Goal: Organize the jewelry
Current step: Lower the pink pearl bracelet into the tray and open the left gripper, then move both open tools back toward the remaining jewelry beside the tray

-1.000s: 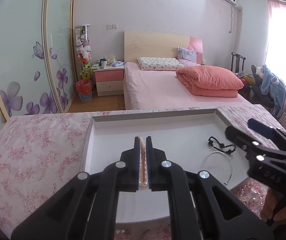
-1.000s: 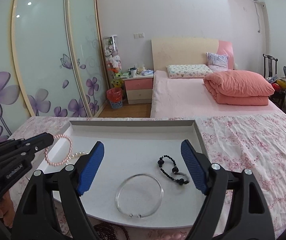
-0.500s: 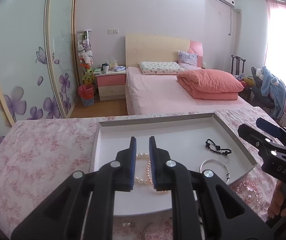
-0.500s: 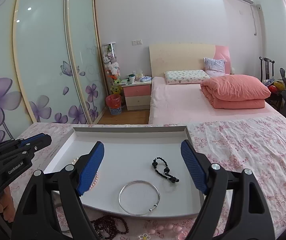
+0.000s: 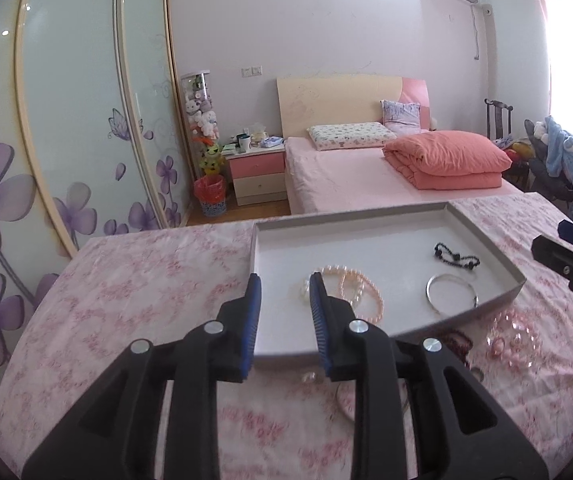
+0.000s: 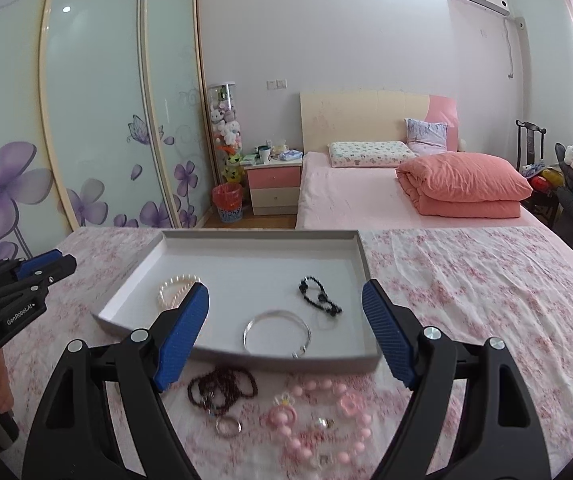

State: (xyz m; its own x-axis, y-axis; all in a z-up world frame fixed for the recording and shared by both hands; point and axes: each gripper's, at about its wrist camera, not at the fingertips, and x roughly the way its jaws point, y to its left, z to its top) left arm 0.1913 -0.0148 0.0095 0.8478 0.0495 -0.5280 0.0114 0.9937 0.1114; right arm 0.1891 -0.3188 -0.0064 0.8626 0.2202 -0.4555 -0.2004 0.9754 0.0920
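Overhead, floral tablecloth [image 6: 466,280] beneath tray [image 6: 246,236].

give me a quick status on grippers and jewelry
Left gripper open, empty; right gripper wide open, empty. Pearl bracelets, silver bangle, black beads in tray. Dark red beads, pink necklace on cloth, unobstructed.

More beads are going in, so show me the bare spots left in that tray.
The tray is bare along its far wall, behind the pearl strands and black bead bracelet, and in the middle between them. The near edge around the silver bangle is crowded.
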